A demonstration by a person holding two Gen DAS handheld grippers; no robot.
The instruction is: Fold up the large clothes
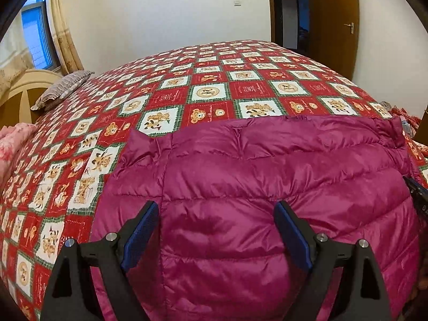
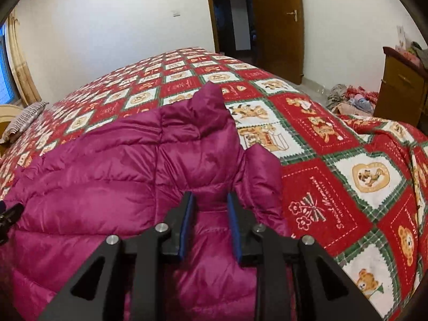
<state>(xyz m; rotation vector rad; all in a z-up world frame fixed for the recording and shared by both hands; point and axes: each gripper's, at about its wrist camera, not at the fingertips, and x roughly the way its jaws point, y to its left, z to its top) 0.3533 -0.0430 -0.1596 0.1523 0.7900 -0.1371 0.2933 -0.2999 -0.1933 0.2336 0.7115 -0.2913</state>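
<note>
A magenta quilted down jacket lies spread on the bed's red patchwork quilt. My left gripper is wide open just above the jacket's near part, with nothing between its blue pads. In the right wrist view the jacket fills the left and centre, with a bunched, raised fold at its far right. My right gripper has its jaws close together around a ridge of the jacket's fabric near that right side. The other gripper's edge shows at the far right of the left wrist view.
A striped pillow and a pink cloth lie at the bed's left by the headboard. A wooden door stands behind the bed. A wooden cabinet and a clothes pile are on the right.
</note>
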